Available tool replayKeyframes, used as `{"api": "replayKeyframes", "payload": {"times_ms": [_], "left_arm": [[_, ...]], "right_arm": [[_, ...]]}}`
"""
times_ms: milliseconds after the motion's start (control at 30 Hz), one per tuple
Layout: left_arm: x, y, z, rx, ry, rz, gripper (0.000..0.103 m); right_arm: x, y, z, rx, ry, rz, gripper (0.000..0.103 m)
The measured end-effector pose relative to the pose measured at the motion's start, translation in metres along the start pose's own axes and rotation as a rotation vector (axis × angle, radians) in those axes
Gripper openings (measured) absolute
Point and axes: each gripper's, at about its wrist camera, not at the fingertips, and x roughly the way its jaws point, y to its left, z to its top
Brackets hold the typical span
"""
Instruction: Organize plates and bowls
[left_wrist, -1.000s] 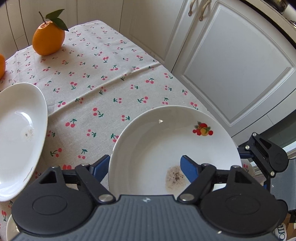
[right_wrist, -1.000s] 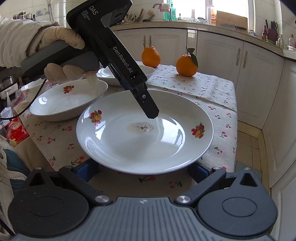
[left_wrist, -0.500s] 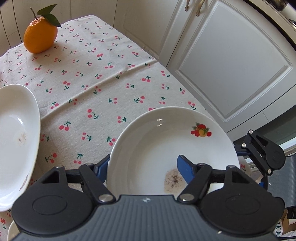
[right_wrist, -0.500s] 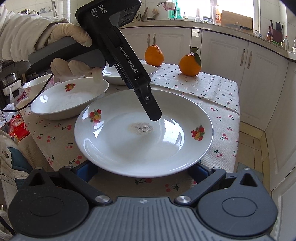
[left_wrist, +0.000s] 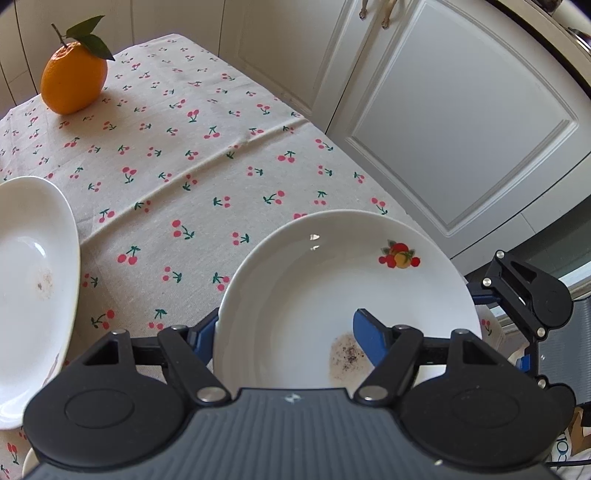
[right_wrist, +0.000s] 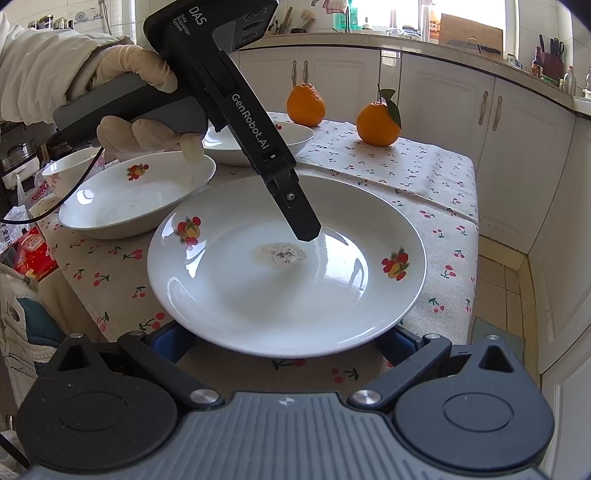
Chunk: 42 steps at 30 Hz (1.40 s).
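Observation:
A white plate with fruit prints and a crumb stain (right_wrist: 288, 280) is held above the cherry-print tablecloth (left_wrist: 192, 166). My left gripper (left_wrist: 284, 336) straddles its rim, one blue finger (left_wrist: 365, 336) inside the plate (left_wrist: 332, 288) and one outside; whether it pinches the rim is unclear. My right gripper (right_wrist: 280, 343) is open, its fingers wide apart under the plate's near edge. A second fruit-print dish (right_wrist: 136, 195) and a plain white dish (right_wrist: 258, 144) sit behind on the left.
Two oranges (right_wrist: 376, 122) stand at the table's far end. A small bowl (right_wrist: 70, 173) and snack packets (right_wrist: 33, 251) are at the left edge. White cabinets (left_wrist: 443, 122) stand to the right, past the table edge. Another white dish (left_wrist: 33, 280) lies at left.
The plate has risen and shifted slightly right in the right wrist view, with the left gripper moving along with it. The right gripper stays open under the plate.

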Motion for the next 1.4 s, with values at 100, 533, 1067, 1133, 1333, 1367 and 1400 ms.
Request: {"api": "replayKeyframes", "payload": {"times_ms": [100, 533, 1067, 1133, 1333, 1367, 1400], "left_arm": [[-0.004, 0.002, 0.001, -0.003, -0.010, 0.001, 0.072], [-0.013, 0.011, 0.029, -0.006, -0.094, 0.019, 0.072], [0.017, 0.034, 0.065, -0.028, -0.118, 0.034, 0.072], [0.021, 0.037, 0.066, -0.035, -0.119, 0.036, 0.072], [0.027, 0.041, 0.070, -0.047, -0.126, 0.042, 0.072], [0.027, 0.041, 0.070, -0.044, -0.128, 0.045, 0.072], [0.027, 0.040, 0.070, -0.039, -0.130, 0.048, 0.072]], "right_arm": [[-0.002, -0.002, 0.002, 0.009, -0.007, 0.008, 0.103], [0.002, -0.027, 0.029, -0.068, -0.025, -0.019, 0.103], [0.025, -0.068, 0.046, -0.057, -0.040, -0.027, 0.103], [0.029, -0.071, 0.045, -0.050, -0.036, -0.024, 0.103], [0.043, -0.077, 0.044, -0.028, -0.017, -0.029, 0.103], [0.044, -0.077, 0.044, -0.025, -0.013, -0.030, 0.103], [0.045, -0.078, 0.043, -0.023, -0.009, -0.033, 0.103]]}}
